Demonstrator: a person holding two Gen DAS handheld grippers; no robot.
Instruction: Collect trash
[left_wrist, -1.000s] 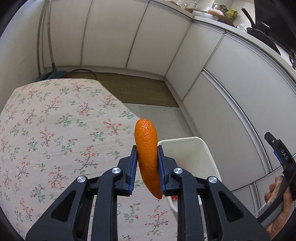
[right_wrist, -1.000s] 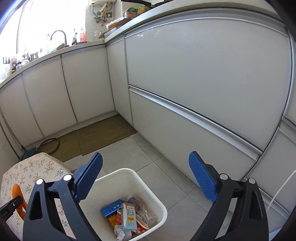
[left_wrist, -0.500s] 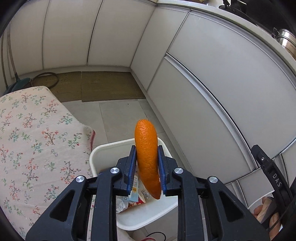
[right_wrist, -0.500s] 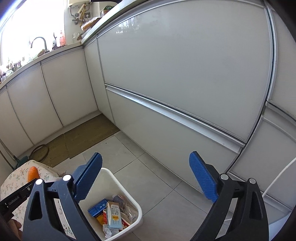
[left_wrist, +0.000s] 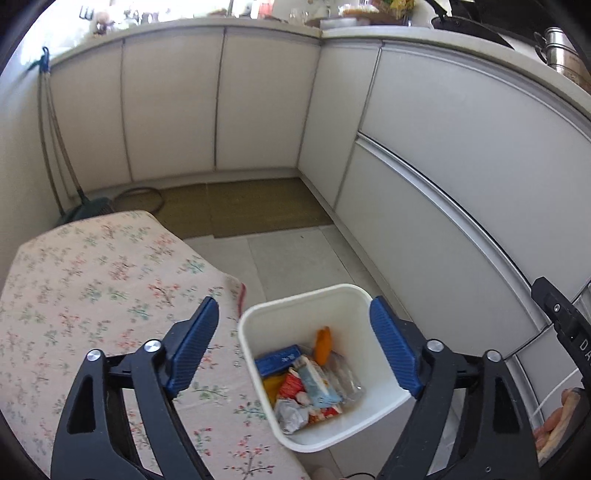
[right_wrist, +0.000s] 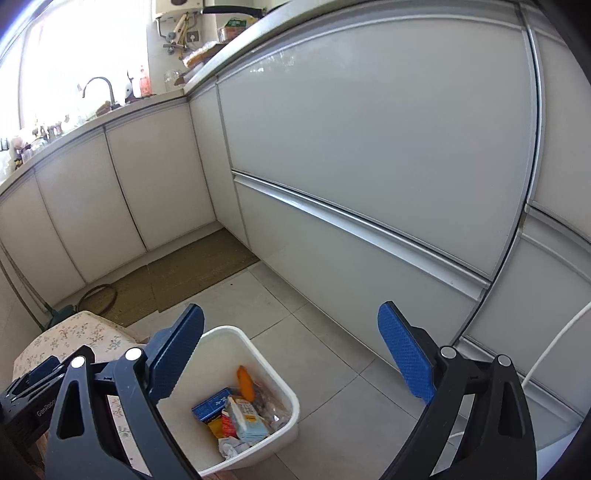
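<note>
Orange peel (left_wrist: 322, 345) in white bin (left_wrist: 255, 321)

Black fingers (left_wrist: 391, 347), ribbed blue pads (right_wrist: 404, 354)

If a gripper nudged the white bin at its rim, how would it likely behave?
The white bin looks like thin plastic, so probably light and apt to slide on the smooth floor tiles. Its trash covers only the bottom, adding little weight. It already looks tilted beside the flowered table, so it might tip.

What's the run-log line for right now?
left gripper: just opened, empty | orange peel: in white bin | right gripper: open, empty
</note>
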